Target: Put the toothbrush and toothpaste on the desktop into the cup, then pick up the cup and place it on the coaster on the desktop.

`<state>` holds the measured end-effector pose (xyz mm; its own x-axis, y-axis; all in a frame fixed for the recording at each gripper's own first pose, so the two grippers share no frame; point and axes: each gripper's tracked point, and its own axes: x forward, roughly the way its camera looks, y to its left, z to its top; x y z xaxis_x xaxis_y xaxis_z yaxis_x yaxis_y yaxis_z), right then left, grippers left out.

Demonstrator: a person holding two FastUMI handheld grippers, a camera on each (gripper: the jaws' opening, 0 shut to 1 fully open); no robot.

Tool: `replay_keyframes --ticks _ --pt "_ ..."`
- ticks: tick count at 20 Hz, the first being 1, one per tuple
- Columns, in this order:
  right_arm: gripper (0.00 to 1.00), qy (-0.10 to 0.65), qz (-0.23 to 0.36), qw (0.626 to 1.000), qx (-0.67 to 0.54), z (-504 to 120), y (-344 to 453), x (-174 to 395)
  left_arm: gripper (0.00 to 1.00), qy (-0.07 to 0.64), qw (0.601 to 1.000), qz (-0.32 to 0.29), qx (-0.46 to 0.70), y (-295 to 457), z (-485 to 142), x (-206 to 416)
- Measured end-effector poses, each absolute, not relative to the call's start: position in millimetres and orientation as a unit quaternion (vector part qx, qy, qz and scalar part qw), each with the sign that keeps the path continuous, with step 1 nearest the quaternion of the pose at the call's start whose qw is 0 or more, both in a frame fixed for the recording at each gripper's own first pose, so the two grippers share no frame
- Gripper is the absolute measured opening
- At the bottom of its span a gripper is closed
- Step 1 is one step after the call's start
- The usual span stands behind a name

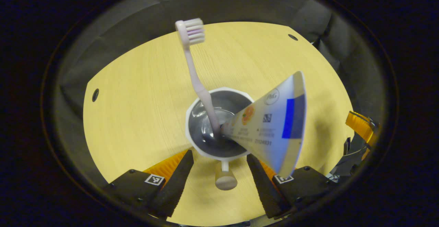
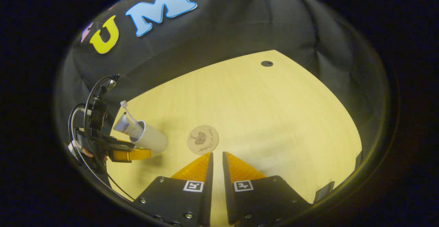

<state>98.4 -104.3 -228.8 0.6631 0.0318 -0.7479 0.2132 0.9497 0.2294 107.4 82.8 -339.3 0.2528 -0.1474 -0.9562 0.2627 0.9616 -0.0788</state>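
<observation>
The cup (image 1: 219,124) stands on the desktop (image 1: 137,110) holding toothbrush (image 1: 197,72) and toothpaste (image 1: 274,120); the left gripper (image 1: 219,172) gapes around its handle; the coaster (image 2: 202,139) lies nearby; the right gripper (image 2: 217,162) is nearly closed, empty.

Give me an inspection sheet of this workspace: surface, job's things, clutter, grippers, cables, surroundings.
Surface: pale wood desktop with small dark holes.
Job's things: toothbrush and toothpaste stand in the cup; the cup is on the desktop, beside the coaster, not on it.
Clutter: nothing seen.
Grippers: left gripper open, a finger on each side of the cup's handle, not gripping; right gripper shut, empty, just short of the coaster.
Cables: black cables loop off the left gripper.
Surroundings: black cloth wall behind the desktop.
</observation>
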Motion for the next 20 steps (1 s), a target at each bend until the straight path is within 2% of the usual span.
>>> replay_keyframes --ticks 3,6,7,12,20 --pt "0.18 0.412 -0.073 0.893 0.166 -233.4 -125.0 93.2 1.0 0.612 0.778 -0.13 0.048 78.3 -350.0 112.0" --pt "0.18 0.42 -0.097 0.884 0.179 -240.0 -143.8 82.1 0.7 0.621 0.772 -0.128 0.042 72.9 -356.6 111.0" --pt "0.18 0.423 -0.104 0.881 0.185 -242.9 -148.5 79.8 0.7 0.629 0.767 -0.122 0.039 72.0 -362.7 106.9" --pt "0.19 0.426 -0.125 0.872 0.206 -249.8 -164.8 71.4 0.37 0.624 0.772 -0.113 0.037 69.8 -361.9 109.7" --pt "0.19 0.425 -0.12 0.873 0.209 -251.4 -167.9 74.8 0.36 0.605 0.782 -0.136 0.067 49.2 -343.6 119.2"
